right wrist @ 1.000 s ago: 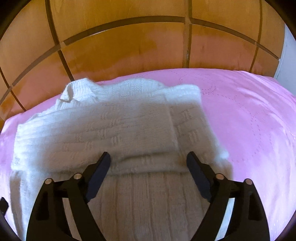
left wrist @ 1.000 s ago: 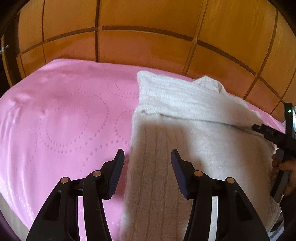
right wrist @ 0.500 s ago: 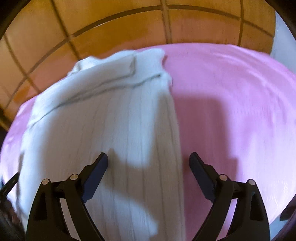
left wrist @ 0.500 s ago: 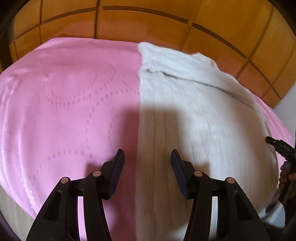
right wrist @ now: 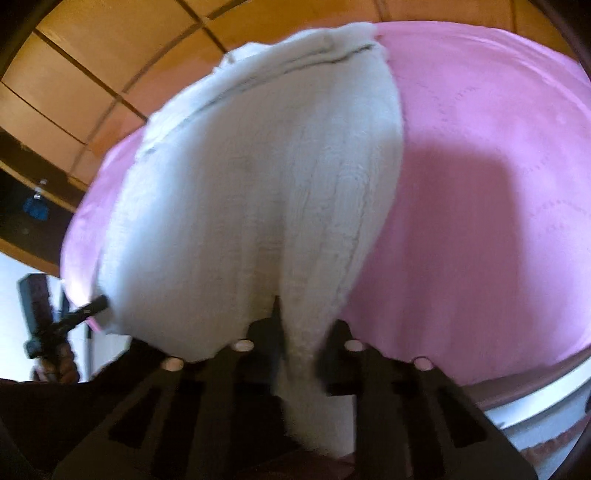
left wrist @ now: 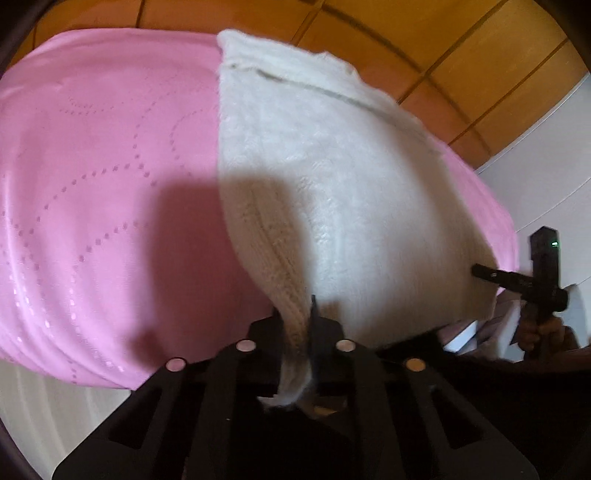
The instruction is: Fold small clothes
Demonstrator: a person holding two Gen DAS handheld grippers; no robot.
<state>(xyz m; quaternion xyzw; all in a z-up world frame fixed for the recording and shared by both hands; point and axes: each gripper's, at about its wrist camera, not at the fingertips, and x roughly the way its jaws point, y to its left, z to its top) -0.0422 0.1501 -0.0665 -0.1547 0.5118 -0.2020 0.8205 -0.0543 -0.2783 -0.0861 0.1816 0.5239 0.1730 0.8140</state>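
Pink cloth [left wrist: 103, 192], smooth, stitched with dotted rings, is covering the raised surface before wooden panelling [left wrist: 424, 33].

White knit garment [left wrist: 332, 177], ribbed and fuzzy, partly folded, is lying on that cloth with its long axis running away from both tongs; its near hem is lifting off at the corners, each hand nearest its own.

Left gripper [left wrist: 297, 325]: jaws have just been closing and are now clamping the hem's left corner.

Right gripper [right wrist: 301, 332]: jaws have just been closing, now pinching the right corner likewise.
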